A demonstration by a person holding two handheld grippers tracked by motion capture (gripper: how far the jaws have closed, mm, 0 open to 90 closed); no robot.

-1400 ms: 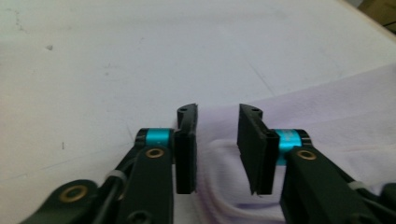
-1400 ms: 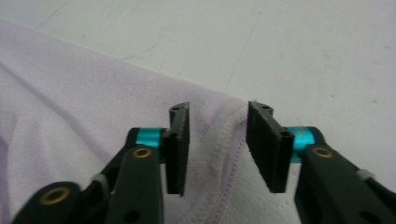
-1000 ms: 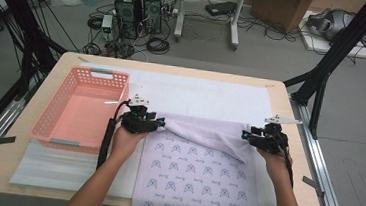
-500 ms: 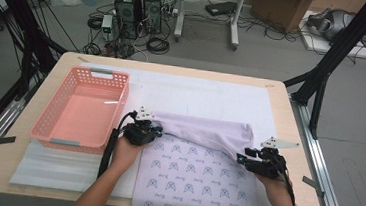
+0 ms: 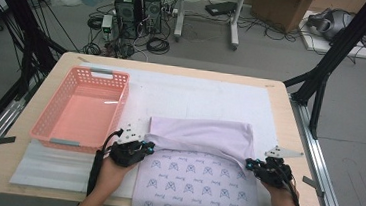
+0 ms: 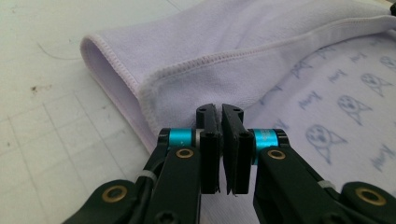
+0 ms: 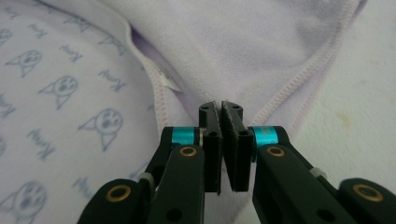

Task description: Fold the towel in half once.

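The lavender printed garment [image 5: 200, 175] lies flat near the front of the table, on the white mat [image 5: 206, 97], its far part folded back toward the person. The left gripper [image 5: 139, 147] has its jaws together, pinched on the hemmed fold edge at the left; its jaws have just been closing. The right gripper [image 5: 258, 166] has likewise just closed, clamped on the stitched edge at the right. The fabric looks light, soft and limp, so it probably sags between grips; the double-stitched hem corners seem the firmest hold. The pink basket [image 5: 83, 107] stands beside it, to the left.
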